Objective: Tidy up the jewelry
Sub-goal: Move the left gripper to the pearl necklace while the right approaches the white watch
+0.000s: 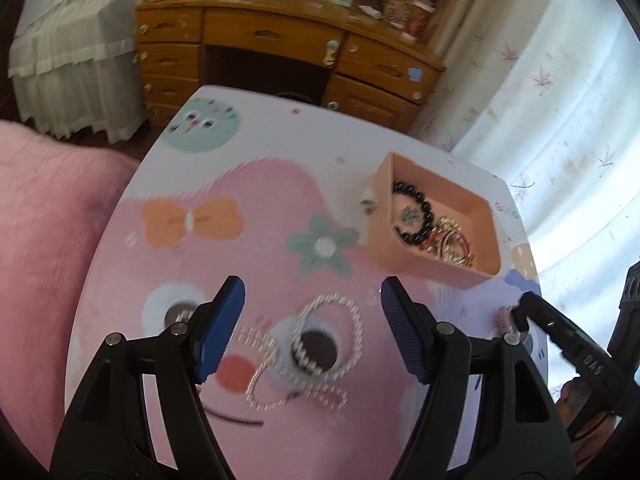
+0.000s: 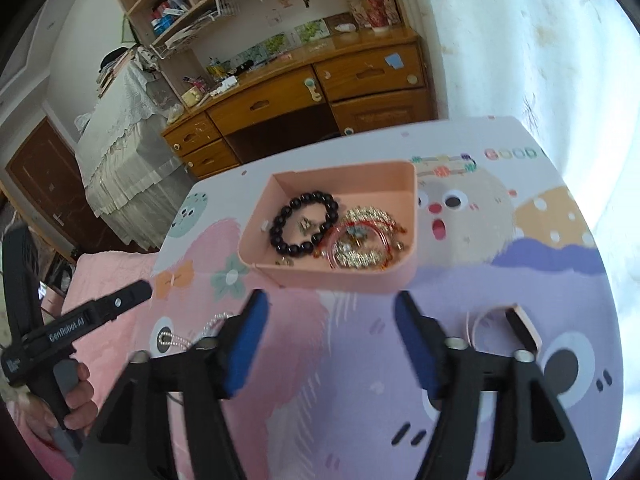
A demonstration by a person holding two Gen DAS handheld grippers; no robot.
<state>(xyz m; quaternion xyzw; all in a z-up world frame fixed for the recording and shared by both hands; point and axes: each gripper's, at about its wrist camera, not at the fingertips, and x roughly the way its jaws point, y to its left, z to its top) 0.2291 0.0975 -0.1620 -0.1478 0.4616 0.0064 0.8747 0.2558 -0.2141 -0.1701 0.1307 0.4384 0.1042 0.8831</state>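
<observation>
Tray (image 2: pixel 404 276) near worktop far edge already has black bracelet (image 2: pixel 304 224), red-gold pieces. We still owe silver chain (image 1: pixel 320 352), mid-worktop under left gripper (image 1: pixel 312 328), plus pink item (image 2: pixel 524 324) beside right gripper (image 2: pixel 332 336). Both jaws spread, nothing gripped.

Left gripper (image 1: pixel 312 332) jaws apart above a silver chain (image 1: pixel 308 356), pink tray (image 1: pixel 436 268) of jewelry beyond.

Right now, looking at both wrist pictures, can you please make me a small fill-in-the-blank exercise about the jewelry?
1. The black bead bracelet lies inside the pink ____.
2. The silver chain lies on the ____, outside the tray.
3. The left claw holds ____.
4. The jaws of the right claw stand ____.

Missing words: tray; table; nothing; open
</observation>
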